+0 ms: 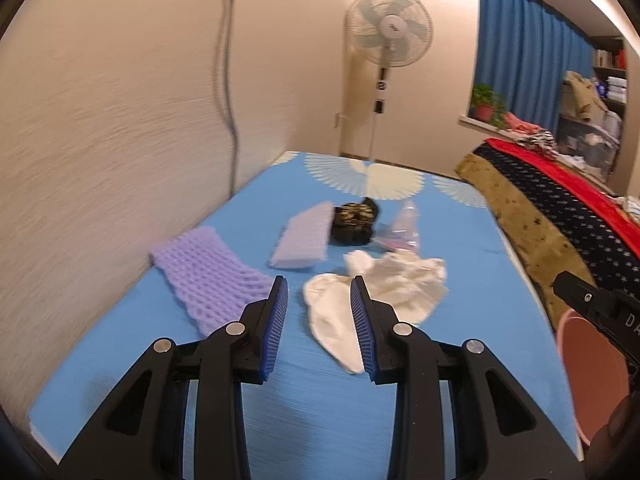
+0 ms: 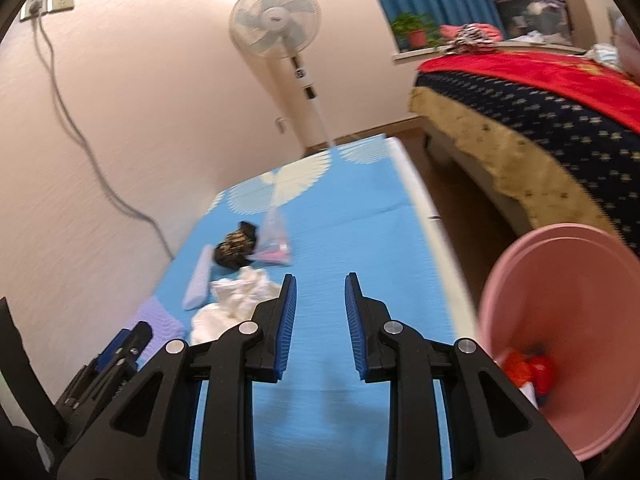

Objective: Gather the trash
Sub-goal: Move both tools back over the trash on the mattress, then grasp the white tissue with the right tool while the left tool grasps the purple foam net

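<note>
Trash lies on a blue table (image 1: 328, 400): a purple foam net (image 1: 208, 284), a pale purple foam sleeve (image 1: 304, 236), a black crumpled wrapper (image 1: 354, 220), a clear plastic bag (image 1: 402, 226) and crumpled white paper (image 1: 384, 288). My left gripper (image 1: 319, 286) is open and empty, hovering just before the white paper. My right gripper (image 2: 320, 284) is open and empty above bare table (image 2: 320, 380), right of the white paper (image 2: 236, 296). A pink bin (image 2: 568, 320) with red and white trash inside sits at the table's right edge; it also shows in the left wrist view (image 1: 592, 376).
A beige wall (image 1: 120, 140) with a hanging cable runs along the table's left side. A standing fan (image 1: 388, 28) is beyond the far end. A bed with red and navy covers (image 2: 540, 112) stands to the right across a floor gap.
</note>
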A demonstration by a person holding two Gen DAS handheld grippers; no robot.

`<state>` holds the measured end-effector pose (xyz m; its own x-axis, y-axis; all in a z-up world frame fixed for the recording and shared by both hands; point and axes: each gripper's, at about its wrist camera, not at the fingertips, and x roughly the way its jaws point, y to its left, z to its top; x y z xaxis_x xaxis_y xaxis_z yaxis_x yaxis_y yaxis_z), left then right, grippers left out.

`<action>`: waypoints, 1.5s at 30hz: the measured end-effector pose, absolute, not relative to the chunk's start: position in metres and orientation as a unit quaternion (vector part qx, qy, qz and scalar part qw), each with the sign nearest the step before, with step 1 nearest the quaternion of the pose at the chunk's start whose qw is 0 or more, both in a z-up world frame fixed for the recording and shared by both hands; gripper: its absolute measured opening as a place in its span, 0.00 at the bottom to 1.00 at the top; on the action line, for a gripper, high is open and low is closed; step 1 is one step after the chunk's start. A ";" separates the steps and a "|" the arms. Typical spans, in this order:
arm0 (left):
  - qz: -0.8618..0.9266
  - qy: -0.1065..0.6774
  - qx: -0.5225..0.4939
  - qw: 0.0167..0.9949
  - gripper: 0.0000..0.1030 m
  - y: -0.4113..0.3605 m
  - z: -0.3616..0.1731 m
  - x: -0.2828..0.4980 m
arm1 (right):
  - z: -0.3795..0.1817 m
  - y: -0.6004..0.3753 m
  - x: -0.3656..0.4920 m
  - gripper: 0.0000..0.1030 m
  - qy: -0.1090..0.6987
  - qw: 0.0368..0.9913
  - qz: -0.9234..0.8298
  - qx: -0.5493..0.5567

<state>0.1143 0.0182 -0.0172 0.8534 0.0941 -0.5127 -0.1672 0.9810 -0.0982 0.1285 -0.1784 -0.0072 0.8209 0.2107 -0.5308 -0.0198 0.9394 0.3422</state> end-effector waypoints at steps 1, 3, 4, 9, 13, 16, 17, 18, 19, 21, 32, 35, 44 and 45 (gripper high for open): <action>0.076 0.265 -0.074 0.958 0.32 0.022 -0.019 0.116 | -0.009 -0.172 0.133 0.26 0.295 0.939 0.072 0.162; 0.092 0.270 -0.082 0.955 0.32 0.029 -0.023 0.119 | -0.012 -0.162 0.141 0.26 0.301 0.935 0.092 0.162; 0.100 0.273 -0.088 0.953 0.32 0.033 -0.024 0.120 | -0.015 -0.155 0.145 0.26 0.308 0.932 0.103 0.160; 0.131 0.282 -0.106 0.944 0.32 0.049 -0.028 0.125 | -0.031 -0.135 0.164 0.26 0.326 0.926 0.117 0.153; 0.149 0.296 -0.124 0.935 0.32 0.060 -0.033 0.132 | -0.040 -0.129 0.180 0.26 0.335 0.922 0.118 0.154; 0.162 0.316 -0.152 0.922 0.32 0.072 -0.041 0.138 | -0.045 -0.124 0.192 0.26 0.345 0.919 0.117 0.151; 0.170 0.324 -0.162 0.917 0.32 0.077 -0.044 0.140 | -0.048 -0.122 0.196 0.26 0.350 0.918 0.117 0.148; 0.174 0.328 -0.165 0.914 0.32 0.080 -0.046 0.141 | -0.050 -0.123 0.199 0.26 0.353 0.917 0.116 0.148; 0.178 0.334 -0.168 0.910 0.32 0.082 -0.049 0.143 | -0.052 -0.122 0.201 0.26 0.356 0.915 0.115 0.148; 0.181 0.344 -0.172 0.905 0.33 0.083 -0.053 0.146 | -0.057 -0.121 0.206 0.26 0.364 0.913 0.113 0.146; 0.177 0.373 -0.181 0.893 0.35 0.085 -0.067 0.154 | -0.055 -0.113 0.207 0.04 0.363 0.916 0.115 0.123; 0.169 0.372 -0.183 0.894 0.14 0.084 -0.067 0.154 | -0.047 -0.115 0.203 0.03 0.355 0.920 0.115 0.120; 0.144 0.352 -0.172 0.909 0.00 0.076 -0.055 0.142 | -0.019 -0.133 0.174 0.03 0.329 0.931 0.106 0.116; 0.142 0.350 -0.169 0.910 0.00 0.075 -0.052 0.140 | -0.015 -0.136 0.169 0.03 0.325 0.933 0.104 0.116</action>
